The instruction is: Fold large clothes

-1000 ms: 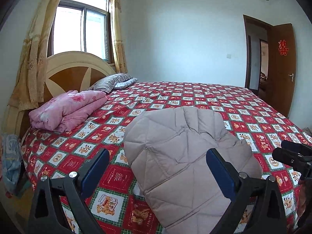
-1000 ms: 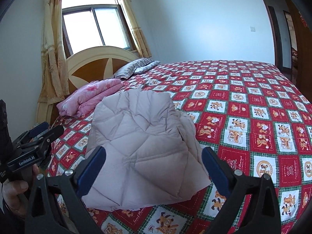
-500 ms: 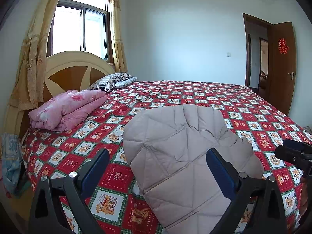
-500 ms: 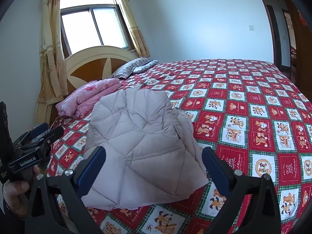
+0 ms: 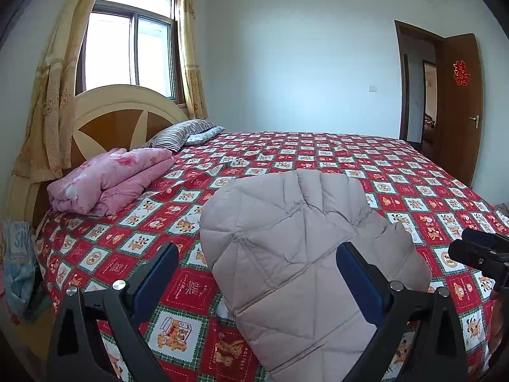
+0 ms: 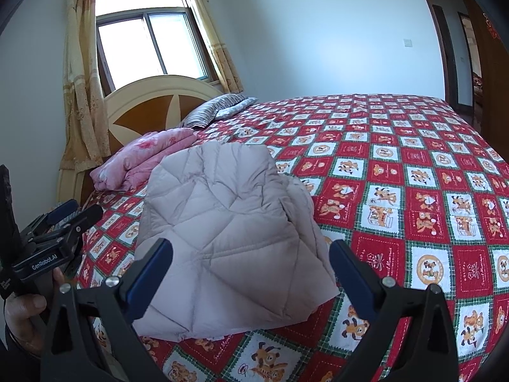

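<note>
Barely shifted since a second ago: both views backed off slightly, jacket unchanged in shape. Folded grey quilted jacket lying on red checked bedspread, near edge of bed, left of bed centre. Long axis running near to far, far end rounded, near end reaching toward the bed edge. Left gripper spread wide, empty, hovering above near part of jacket; jacket mostly between and beyond its fingers, a bit right of midline. Right gripper also spread wide, holding nothing, jacket straight ahead and slightly left, right edge of jacket just inside right finger. Neither touching fabric as far as visible. Both about equally near; left one closer to jacket's left side, right one to its right corner. Looks like folding nearly done or finished; any further fold would likely go across the long axis, near end to far. Pink folded quilt far left by headboard, well apart. Striped pillow beyond that.
</note>
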{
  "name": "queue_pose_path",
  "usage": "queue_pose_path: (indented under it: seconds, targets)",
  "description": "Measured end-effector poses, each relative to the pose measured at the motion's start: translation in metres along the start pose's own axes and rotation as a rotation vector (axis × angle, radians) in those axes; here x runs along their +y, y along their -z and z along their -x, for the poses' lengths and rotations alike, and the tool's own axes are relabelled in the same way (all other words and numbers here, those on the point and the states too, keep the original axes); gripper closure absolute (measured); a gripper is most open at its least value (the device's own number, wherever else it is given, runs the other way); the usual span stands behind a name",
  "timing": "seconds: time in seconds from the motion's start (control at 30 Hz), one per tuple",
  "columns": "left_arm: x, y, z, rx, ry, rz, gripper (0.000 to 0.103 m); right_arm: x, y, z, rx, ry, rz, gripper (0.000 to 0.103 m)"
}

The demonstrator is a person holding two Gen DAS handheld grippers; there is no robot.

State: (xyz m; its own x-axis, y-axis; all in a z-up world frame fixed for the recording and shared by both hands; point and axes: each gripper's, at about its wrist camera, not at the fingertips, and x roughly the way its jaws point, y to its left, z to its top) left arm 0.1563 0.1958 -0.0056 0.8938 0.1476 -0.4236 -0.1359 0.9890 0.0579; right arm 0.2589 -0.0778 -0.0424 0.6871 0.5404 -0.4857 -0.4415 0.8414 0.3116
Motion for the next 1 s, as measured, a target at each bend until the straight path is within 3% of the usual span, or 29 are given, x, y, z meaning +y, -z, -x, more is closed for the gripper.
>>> queue_pose_path:
  seconds: [0.63, 1.0]
  targets:
    - [-0.0006, 0.0007, -0.0013, 0.003, 0.005, -0.010, 0.003, 0.0004, 0.0044, -0.0004, 0.008, -0.001, -0.003, 0.002]
    - [-0.0033, -0.0012, -0.0045, 0.015, -0.030, -0.039, 0.003, 0.0003, 0.0048, 0.0000, 0.009, -0.002, -0.003, 0.002]
